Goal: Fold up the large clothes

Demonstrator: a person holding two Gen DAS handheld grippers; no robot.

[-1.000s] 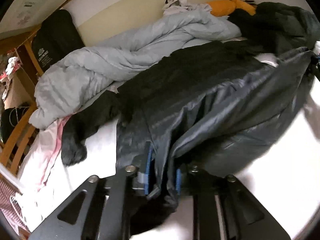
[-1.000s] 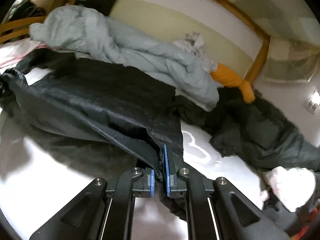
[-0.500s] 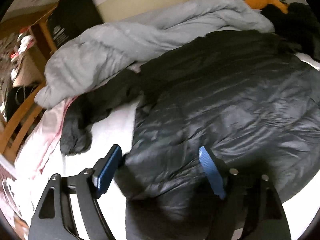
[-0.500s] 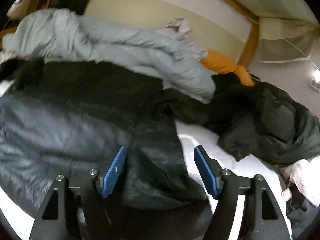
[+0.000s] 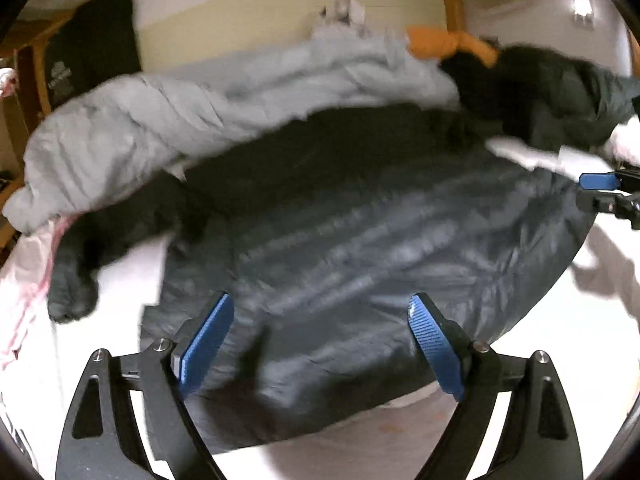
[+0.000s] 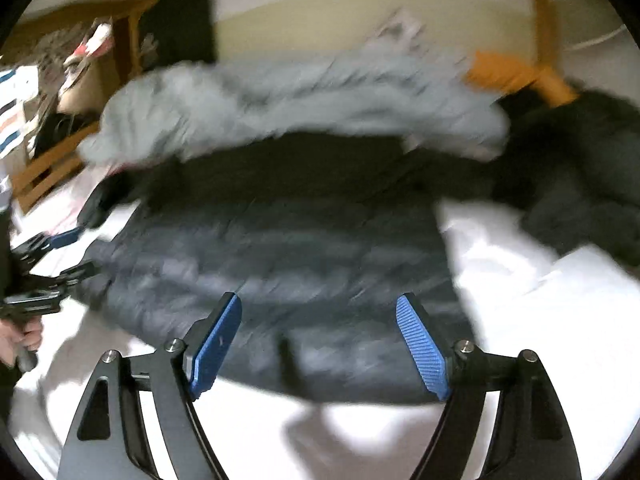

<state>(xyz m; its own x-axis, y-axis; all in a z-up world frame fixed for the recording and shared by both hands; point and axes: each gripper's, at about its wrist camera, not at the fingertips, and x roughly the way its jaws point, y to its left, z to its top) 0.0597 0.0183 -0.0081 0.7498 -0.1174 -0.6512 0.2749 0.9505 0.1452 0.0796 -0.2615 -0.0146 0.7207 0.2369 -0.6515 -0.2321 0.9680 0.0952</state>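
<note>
Left wrist view. Item: dark puffer jacket [image 5: 360, 240], quilted in horizontal channels, shell glossy. Location: spread flat on the white bed [image 5: 560, 380], its near hem just ahead of both tools; a black sleeve [image 5: 72, 292] trails off to the left over the sheet.

Left tool [image 5: 320, 344]: blue pads wide apart, holding nothing, poised over the hem. Right tool [image 6: 320, 340]: likewise spread, empty, above the same hem nearer the jacket's right side.

Adjoining: pale grey duvet [image 5: 200, 112] heaped behind, touching the jacket's far edge; orange cloth [image 5: 448, 44] and a second dark garment [image 5: 560, 92] at far right. Frames blurred; zips and seams cannot be made out.

Handling, as judged: light for its bulk, soft, springy with trapped air, so folds are likely to puff back open. Shell probably slick; a shallow pinch may slide off. Best hold looks to be a deep bite on the hem corners or side seams, taking both layers, one tool at each side.
</note>
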